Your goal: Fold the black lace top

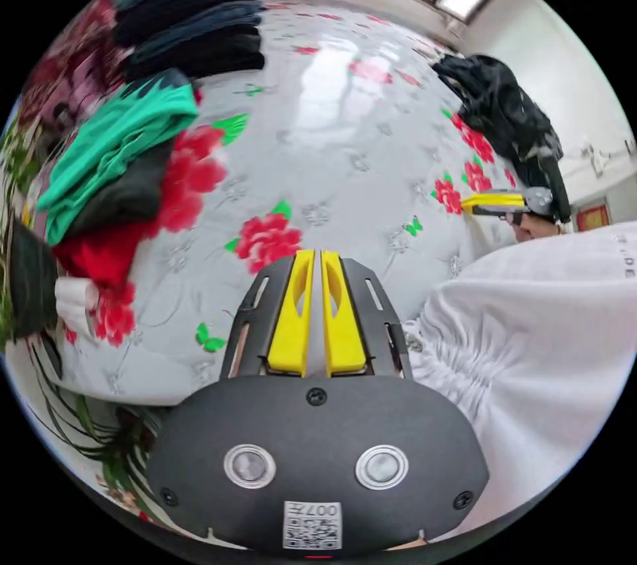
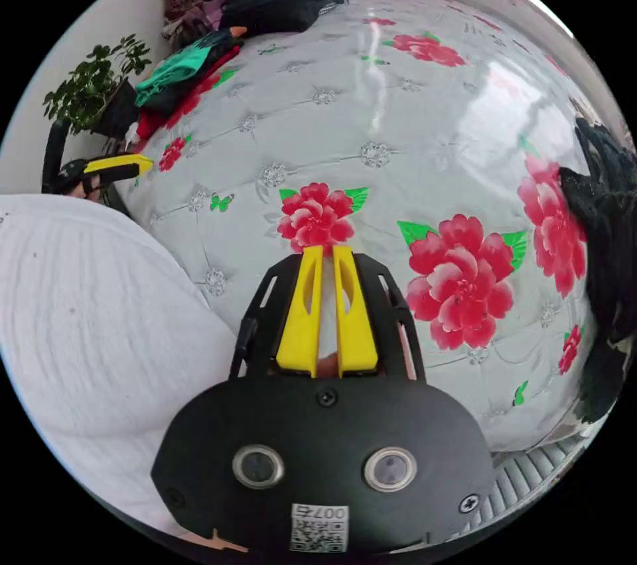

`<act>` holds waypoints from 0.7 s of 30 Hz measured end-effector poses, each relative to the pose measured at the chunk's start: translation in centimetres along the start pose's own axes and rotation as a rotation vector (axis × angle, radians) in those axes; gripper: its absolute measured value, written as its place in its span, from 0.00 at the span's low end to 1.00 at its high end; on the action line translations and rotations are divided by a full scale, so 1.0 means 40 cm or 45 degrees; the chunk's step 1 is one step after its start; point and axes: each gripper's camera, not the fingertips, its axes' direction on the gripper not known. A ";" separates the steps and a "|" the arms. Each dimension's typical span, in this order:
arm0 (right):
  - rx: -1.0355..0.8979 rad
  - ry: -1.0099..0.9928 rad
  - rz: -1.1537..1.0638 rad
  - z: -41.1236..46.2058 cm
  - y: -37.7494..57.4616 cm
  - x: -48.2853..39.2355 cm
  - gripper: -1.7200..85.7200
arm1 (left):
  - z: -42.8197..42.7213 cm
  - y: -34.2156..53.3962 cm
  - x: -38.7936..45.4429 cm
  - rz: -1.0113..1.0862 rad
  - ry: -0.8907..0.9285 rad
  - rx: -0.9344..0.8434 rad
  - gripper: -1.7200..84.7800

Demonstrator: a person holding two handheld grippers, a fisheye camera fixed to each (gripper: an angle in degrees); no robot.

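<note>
The black lace top [image 1: 507, 113] lies crumpled at the far right edge of the flowered bed cover [image 1: 345, 147]. In the right gripper view the same black top [image 2: 604, 220] sits at the right rim. My left gripper [image 1: 317, 254] hovers over the cover near a red flower, jaws close together with nothing between them. My right gripper [image 2: 328, 250] is likewise shut and empty above a red flower. The right gripper also appears in the left gripper view [image 1: 494, 201] below the top. The left gripper appears at the left of the right gripper view [image 2: 113, 164].
Folded dark clothes [image 1: 199, 14] are stacked at the far side of the bed. A green, dark and red pile [image 1: 119, 160] lies at the left. A potted plant [image 2: 93, 83] stands beside the bed. The person's white garment [image 1: 544, 326] fills the near right.
</note>
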 end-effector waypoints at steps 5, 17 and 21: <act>0.124 -0.233 0.326 -0.037 0.057 0.092 0.09 | 0.078 -0.102 0.164 0.148 -0.113 -0.178 0.01; 0.619 0.454 1.040 -0.577 0.285 0.674 0.19 | 0.052 -0.077 0.235 -0.069 -0.352 -0.149 0.02; 0.492 0.350 1.067 -0.585 0.271 0.795 0.16 | 0.027 -0.071 0.181 -0.323 0.040 -0.147 0.11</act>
